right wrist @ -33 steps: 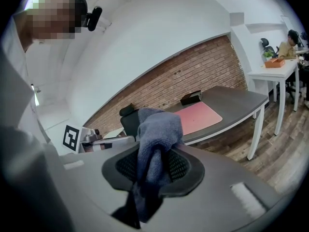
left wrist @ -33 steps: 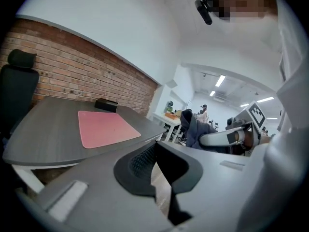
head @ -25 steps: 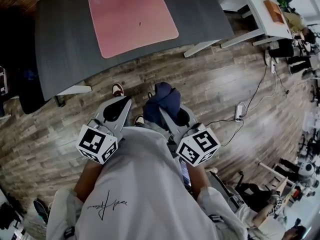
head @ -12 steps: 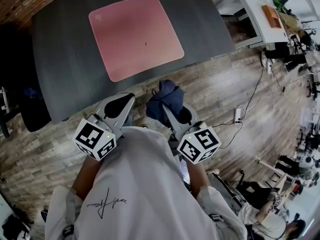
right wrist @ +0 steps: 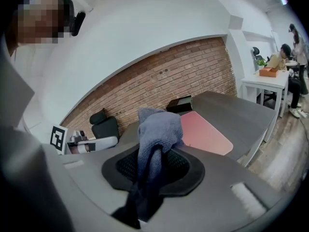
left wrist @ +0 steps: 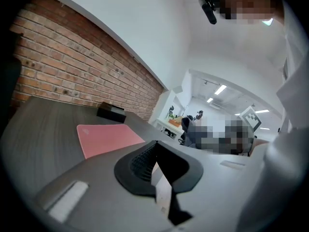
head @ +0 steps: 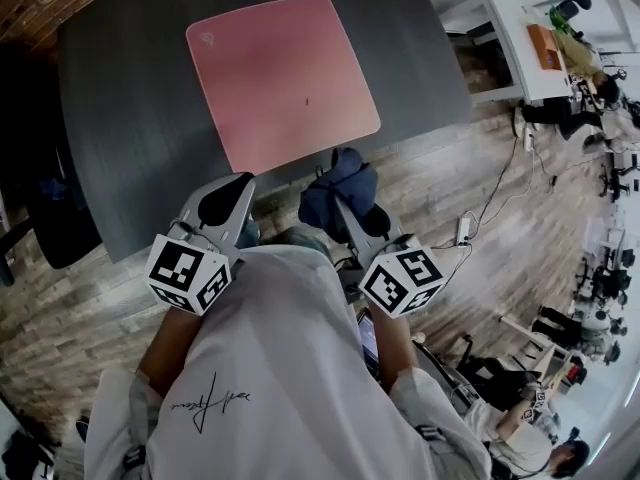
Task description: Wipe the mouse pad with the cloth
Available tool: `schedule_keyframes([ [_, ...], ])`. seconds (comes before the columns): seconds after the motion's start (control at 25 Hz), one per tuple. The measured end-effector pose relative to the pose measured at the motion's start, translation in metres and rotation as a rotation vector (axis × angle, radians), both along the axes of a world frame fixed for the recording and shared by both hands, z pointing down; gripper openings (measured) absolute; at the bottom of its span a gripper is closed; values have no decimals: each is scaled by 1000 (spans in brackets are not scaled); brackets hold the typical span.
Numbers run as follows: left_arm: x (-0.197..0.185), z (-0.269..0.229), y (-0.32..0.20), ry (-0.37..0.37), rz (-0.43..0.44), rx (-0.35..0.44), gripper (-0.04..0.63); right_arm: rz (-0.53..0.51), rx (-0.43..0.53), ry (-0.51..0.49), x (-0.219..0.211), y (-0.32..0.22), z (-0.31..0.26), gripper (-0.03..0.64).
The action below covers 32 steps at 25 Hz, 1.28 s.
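A pink mouse pad [head: 283, 78] lies on the dark grey table [head: 130, 118], with a small dark speck [head: 306, 101] on it. My right gripper [head: 345, 200] is shut on a bunched blue cloth [head: 340, 186], held just short of the table's near edge below the pad. The right gripper view shows the cloth [right wrist: 157, 134] sticking up from the right gripper [right wrist: 149, 178], with the pad [right wrist: 203, 132] beyond it. My left gripper [head: 226, 203] hovers at the table's near edge, shut on nothing. In the left gripper view the left gripper [left wrist: 157, 166] points toward the pad [left wrist: 108, 137].
A black box [left wrist: 111, 112] sits at the table's far edge by a brick wall. A black chair [head: 40, 228] stands left of the table. White desks [head: 520, 28], floor cables [head: 480, 218] and seated people are to the right.
The table and pad have come nearer in the head view. Both grippers now reach the table's near edge, the right one still holding the cloth.
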<state>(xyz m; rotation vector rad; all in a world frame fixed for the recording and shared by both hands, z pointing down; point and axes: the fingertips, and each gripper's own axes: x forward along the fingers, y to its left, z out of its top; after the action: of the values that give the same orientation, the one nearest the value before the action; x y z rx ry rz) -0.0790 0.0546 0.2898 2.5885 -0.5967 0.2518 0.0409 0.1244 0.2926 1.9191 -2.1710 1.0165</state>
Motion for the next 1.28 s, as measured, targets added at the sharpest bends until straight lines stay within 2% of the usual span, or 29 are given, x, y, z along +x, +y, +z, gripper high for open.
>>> schedule_keyframes([
  [0.24,-8,8,-16,-6,-73,-35,14,17,-28,43,32,-15,2,98],
  [0.36,-6,10,-19,-24,-85,-19,11,5,-34,75,55,-28,7,97],
  [0.48,-4,17,-25,-81,-106,30,12,-17,-81,111,81,-47,30,98],
  [0.64,3,25,-40,-94,-191,18,12,-39,-123,131,118,-71,61,98],
  [0.84,24,33,-49,-144,-264,43,12,-90,-195,180,160,-95,108,97],
  [1.08,35,47,-54,-186,-347,28,12,-147,-292,314,203,-124,179,86],
  [1.28,39,48,-53,-215,-400,16,12,-124,-327,465,227,-140,224,81],
])
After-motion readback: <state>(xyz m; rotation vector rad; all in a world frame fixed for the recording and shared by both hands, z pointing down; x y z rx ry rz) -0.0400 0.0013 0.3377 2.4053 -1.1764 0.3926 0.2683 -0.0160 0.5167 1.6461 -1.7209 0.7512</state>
